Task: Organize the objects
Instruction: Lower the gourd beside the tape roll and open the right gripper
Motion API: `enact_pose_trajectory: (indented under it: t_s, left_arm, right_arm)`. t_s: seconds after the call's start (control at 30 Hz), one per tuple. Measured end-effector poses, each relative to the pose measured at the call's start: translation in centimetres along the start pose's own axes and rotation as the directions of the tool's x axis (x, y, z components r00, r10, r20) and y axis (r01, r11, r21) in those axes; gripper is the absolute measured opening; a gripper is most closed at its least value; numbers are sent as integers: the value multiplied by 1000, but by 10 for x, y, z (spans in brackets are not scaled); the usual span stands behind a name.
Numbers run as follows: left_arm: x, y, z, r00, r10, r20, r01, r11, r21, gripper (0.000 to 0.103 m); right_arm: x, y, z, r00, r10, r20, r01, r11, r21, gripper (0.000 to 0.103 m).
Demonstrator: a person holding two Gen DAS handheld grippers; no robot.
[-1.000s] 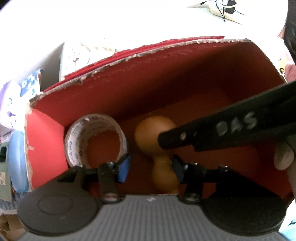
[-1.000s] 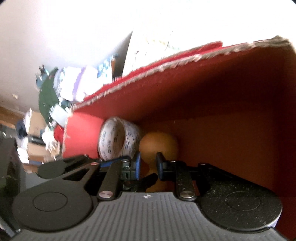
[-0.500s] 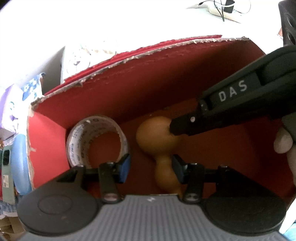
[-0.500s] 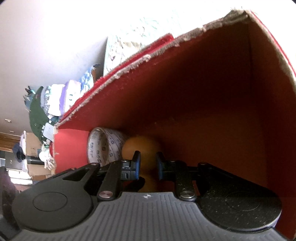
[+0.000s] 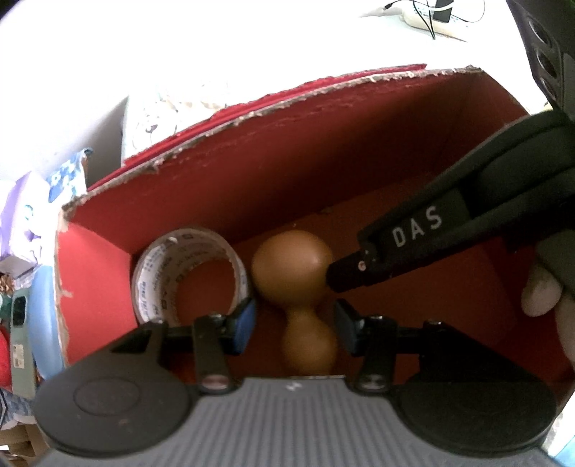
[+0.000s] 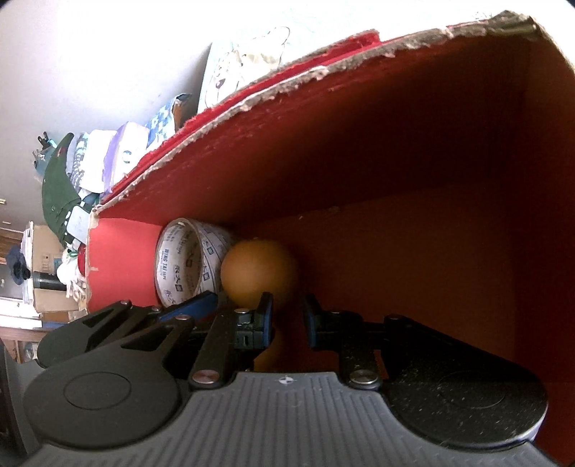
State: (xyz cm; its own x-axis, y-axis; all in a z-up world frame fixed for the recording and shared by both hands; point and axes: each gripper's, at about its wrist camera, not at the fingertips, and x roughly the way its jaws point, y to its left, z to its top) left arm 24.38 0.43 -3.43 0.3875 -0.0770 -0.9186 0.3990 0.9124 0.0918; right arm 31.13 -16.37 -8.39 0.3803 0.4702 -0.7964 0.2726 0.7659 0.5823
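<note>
A brown gourd-shaped object (image 5: 291, 269) lies on the floor of a red box (image 5: 323, 172), next to a roll of printed tape (image 5: 158, 266) that stands on edge in the left corner. My left gripper (image 5: 294, 325) is open; the gourd's small lobe sits between its blue pads with a gap on each side. My right gripper (image 5: 341, 276) reaches in from the right, its tip just beside the gourd's big lobe. In the right wrist view the right gripper (image 6: 287, 316) has its jaws a little apart with nothing between them, and the gourd (image 6: 258, 273) lies just beyond its left finger.
The box's torn cardboard rim (image 6: 323, 75) rises at the back, with its right wall (image 6: 546, 179) close by. Packets and clutter (image 6: 118, 158) lie outside to the left. A person's fingers (image 5: 539, 291) hold the right gripper's handle. A power strip (image 5: 431, 14) lies far back.
The right gripper has drawn back up and to the right, from over the gourd's big lobe to just beside it. The left gripper and the tape have not moved.
</note>
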Motion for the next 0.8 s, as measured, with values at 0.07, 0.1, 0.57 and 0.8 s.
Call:
enact_pose_trajectory:
  t_s: [0.07,0.1,0.57,0.8]
  left_arm:
    - [0,-1,0,1000,1,1,-1,1000,1,53]
    - [0,-1,0,1000,1,1,-1,1000,0,53]
    - [-3,0,-1,1000,17,0,-17,1000,9,51]
    - [-5,1,0,1000,17,3,-17,1000,17,51]
  right_arm:
    - [0,0,-1,1000,-5,3,5,1000,1,23]
    - [-1,0,-1,1000,-7,3,7,1000,0,23]
    - [-4,0,0,999,-31,11,31,999,15,27]
    - [-5,9,-2,997,-71,39,72,997,-32,27]
